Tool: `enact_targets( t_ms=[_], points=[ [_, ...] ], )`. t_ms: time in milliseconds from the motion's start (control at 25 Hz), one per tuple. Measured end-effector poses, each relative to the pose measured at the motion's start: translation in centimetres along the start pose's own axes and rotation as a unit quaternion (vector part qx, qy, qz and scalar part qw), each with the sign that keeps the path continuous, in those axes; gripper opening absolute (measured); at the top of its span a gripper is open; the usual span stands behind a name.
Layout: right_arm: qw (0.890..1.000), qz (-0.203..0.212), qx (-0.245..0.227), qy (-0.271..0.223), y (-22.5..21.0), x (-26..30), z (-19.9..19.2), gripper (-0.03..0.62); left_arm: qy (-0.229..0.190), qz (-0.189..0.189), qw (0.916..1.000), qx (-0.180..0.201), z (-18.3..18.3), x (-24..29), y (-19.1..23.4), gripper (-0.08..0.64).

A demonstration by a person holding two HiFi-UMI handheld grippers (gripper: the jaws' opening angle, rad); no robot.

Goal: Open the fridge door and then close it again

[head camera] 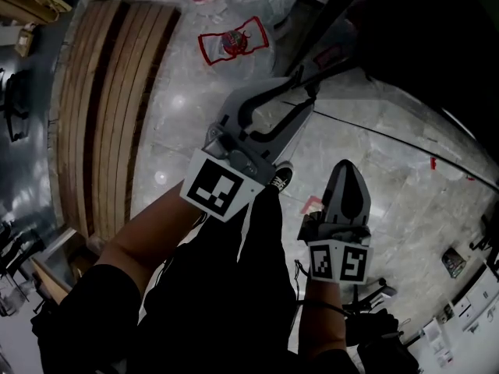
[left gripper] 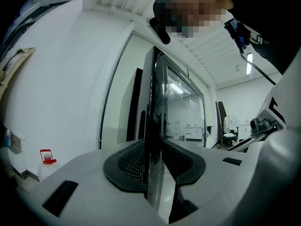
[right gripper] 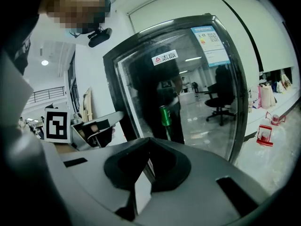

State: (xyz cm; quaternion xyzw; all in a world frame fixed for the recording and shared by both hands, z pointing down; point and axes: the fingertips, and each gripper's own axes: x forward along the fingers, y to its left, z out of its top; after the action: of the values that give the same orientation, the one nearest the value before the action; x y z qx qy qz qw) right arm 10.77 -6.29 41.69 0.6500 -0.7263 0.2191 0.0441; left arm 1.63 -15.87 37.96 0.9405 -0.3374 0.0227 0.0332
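The fridge door [right gripper: 188, 88] is glass with a black frame, and it carries a white brand sticker and an energy label. A green can [right gripper: 164, 116] stands behind the glass. In the head view my left gripper [head camera: 300, 84] reaches the door's free edge [head camera: 327, 33]. In the left gripper view that black edge [left gripper: 153, 102] runs upright between the jaws of the left gripper [left gripper: 153, 147], with both black pads [left gripper: 129, 161] against it. My right gripper [head camera: 347, 166] hangs lower and to the right, apart from the door. Its jaws [right gripper: 149, 142] are shut on nothing.
Water jugs in red carry frames [head camera: 232, 41] stand on the marble floor beside the fridge. A wooden slatted platform [head camera: 109, 107] lies to the left. The person's shoe [head camera: 281, 178] is under the left gripper. Reflected in the glass is an office chair [right gripper: 221, 95].
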Motion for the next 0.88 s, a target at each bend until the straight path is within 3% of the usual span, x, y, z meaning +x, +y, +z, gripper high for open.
enact_targets(
  t_ms=[480, 880],
  points=[
    [1.000, 0.000, -0.003, 0.003, 0.8, -2.8, -0.4, 0.015, 0.027, 0.042, 0.9987, -0.009, -0.6, -5.0, -4.8, 0.109],
    [1.000, 0.002, -0.005, -0.009, 1.3, -3.9, 0.2, 0.015, 0.039, 0.048, 0.9981, 0.000, -0.6, -6.3, -6.3, 0.104]
  ],
)
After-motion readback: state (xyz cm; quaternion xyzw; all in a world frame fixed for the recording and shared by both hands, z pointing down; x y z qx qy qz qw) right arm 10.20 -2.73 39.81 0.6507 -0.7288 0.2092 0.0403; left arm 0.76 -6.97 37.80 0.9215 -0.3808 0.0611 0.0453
